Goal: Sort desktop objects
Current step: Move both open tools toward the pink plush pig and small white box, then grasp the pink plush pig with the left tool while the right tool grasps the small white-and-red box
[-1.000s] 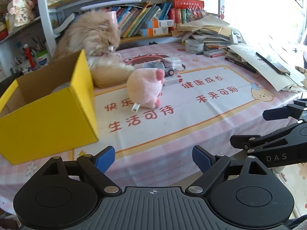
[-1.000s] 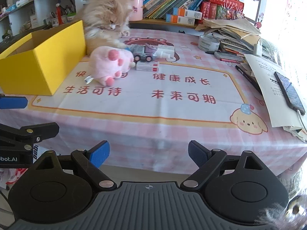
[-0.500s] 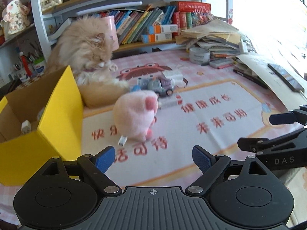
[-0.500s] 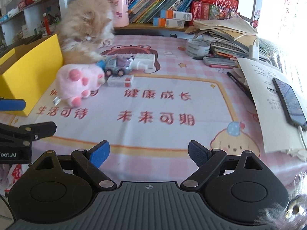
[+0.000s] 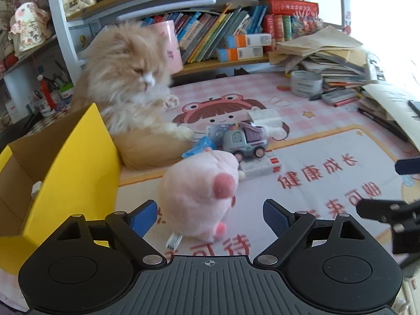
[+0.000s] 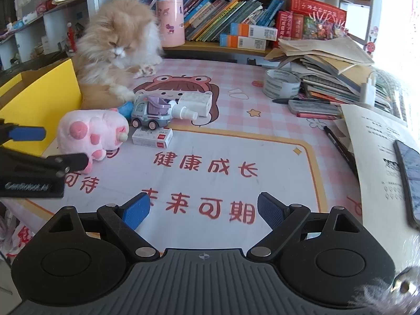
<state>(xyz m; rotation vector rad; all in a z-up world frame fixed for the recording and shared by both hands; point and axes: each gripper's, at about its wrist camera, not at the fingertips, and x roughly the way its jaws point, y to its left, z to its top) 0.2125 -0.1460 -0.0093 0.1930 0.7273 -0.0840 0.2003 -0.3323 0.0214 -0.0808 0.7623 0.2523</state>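
The left gripper (image 5: 210,216) has closed in on the pink plush pig (image 5: 199,197), jaws spread on either side of it, not touching. The right gripper (image 6: 203,211) hovers spread over the mat. The yellow box (image 5: 76,162) beside the pig holds a small white item (image 5: 36,188).

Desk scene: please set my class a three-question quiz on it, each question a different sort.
1. True or false: the left gripper grips the plush.
2. What stands left of the plush? A) tape roll B) yellow box C) phone
3. Fill in: the toy truck stands right in front of the ___.

Key: 1 false, its jaws are open. 2 B. 3 cat.
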